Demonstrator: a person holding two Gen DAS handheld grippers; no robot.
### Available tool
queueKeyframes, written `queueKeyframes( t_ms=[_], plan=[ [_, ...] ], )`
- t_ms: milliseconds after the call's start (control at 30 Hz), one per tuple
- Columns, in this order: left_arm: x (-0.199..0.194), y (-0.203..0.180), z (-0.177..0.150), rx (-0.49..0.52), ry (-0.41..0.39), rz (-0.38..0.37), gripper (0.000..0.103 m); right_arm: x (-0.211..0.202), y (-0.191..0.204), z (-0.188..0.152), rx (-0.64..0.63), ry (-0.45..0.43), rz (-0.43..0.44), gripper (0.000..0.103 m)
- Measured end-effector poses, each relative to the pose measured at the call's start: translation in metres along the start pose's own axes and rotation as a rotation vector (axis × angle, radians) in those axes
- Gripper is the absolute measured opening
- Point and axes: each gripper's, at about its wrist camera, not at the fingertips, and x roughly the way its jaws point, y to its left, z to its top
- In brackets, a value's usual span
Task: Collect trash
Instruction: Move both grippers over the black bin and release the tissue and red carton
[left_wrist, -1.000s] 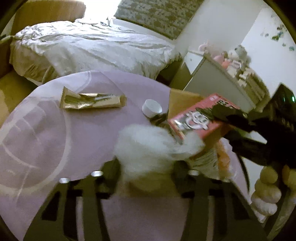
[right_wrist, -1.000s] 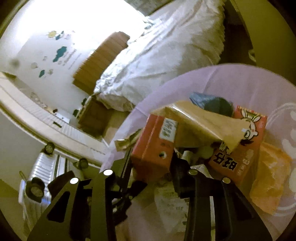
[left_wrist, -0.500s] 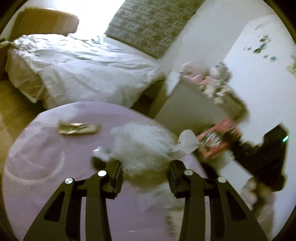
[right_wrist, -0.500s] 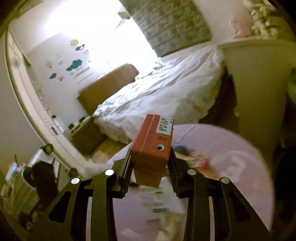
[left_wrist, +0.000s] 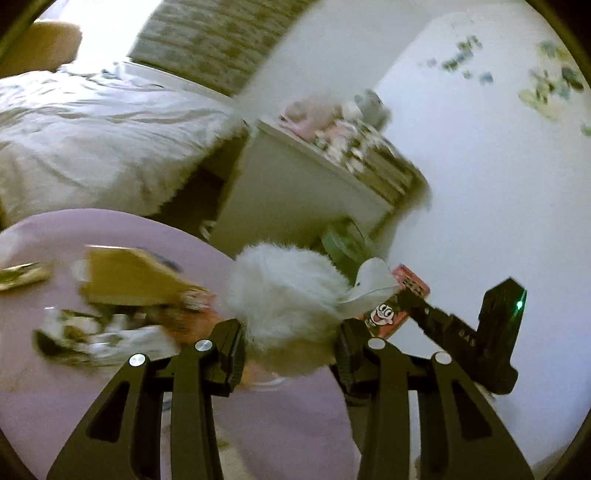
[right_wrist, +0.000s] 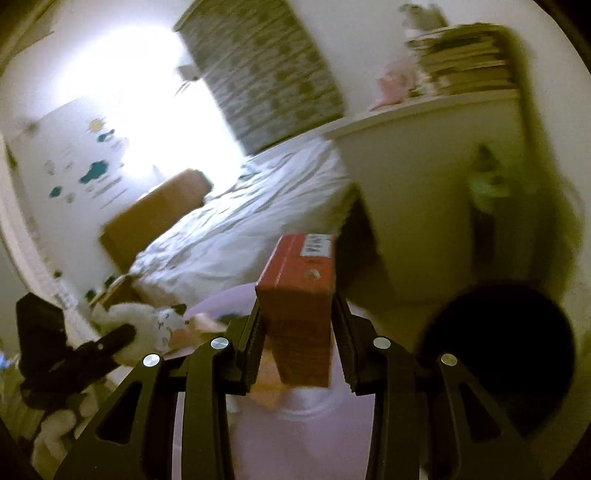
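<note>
My left gripper (left_wrist: 290, 345) is shut on a white crumpled tissue wad (left_wrist: 291, 299) and holds it above the purple round table (left_wrist: 74, 398). My right gripper (right_wrist: 299, 347) is shut on a red carton (right_wrist: 301, 295) and holds it up off the table. In the left wrist view the right gripper (left_wrist: 400, 301) shows to the right with the red carton (left_wrist: 400, 299). In the right wrist view the left gripper (right_wrist: 122, 338) shows at the lower left with the tissue wad (right_wrist: 147, 325). A brown paper bag (left_wrist: 125, 280) and mixed wrappers (left_wrist: 92, 332) lie on the table.
A gold wrapper (left_wrist: 22, 275) lies at the table's left edge. A dark round bin (right_wrist: 498, 350) stands at the lower right beside the table. A bed (left_wrist: 92, 147) and a white cabinet (left_wrist: 295, 199) stand behind the table.
Both grippers have risen off the table and swung right, the left with the tissue wad and the right with the red carton. The dark bin has come into the right wrist view.
</note>
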Motion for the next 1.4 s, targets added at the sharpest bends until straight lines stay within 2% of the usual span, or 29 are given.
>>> queueKeyframes(
  t_ms=[133,233,500,733,967,1233,1333,1400],
  plan=[
    [0.056,-0.035,-0.006,0.06,0.078,-0.033,0.04,-0.008,-0.045,-0.003,-0.016,-0.032,-0.142,0.033],
    [0.095,-0.057,-0.013,0.098,0.14,-0.049,0.04,-0.002,-0.077,-0.01,-0.033,-0.023,-0.224,0.032],
    [0.191,-0.092,-0.032,0.162,0.294,-0.053,0.04,0.024,-0.158,-0.033,0.036,0.045,-0.315,0.032],
    [0.25,-0.105,-0.048,0.177,0.408,-0.044,0.04,0.056,-0.211,-0.052,0.08,0.115,-0.365,0.032],
    [0.276,-0.111,-0.061,0.2,0.478,-0.018,0.04,0.074,-0.232,-0.062,0.124,0.172,-0.386,0.032],
    [0.282,-0.116,-0.066,0.22,0.5,-0.003,0.041,0.083,-0.24,-0.069,0.16,0.213,-0.379,0.032],
    [0.288,-0.122,-0.066,0.237,0.511,0.01,0.049,0.083,-0.241,-0.07,0.182,0.232,-0.358,0.033],
    [0.286,-0.124,-0.066,0.245,0.507,0.011,0.062,0.081,-0.24,-0.069,0.188,0.235,-0.35,0.036]
  ],
)
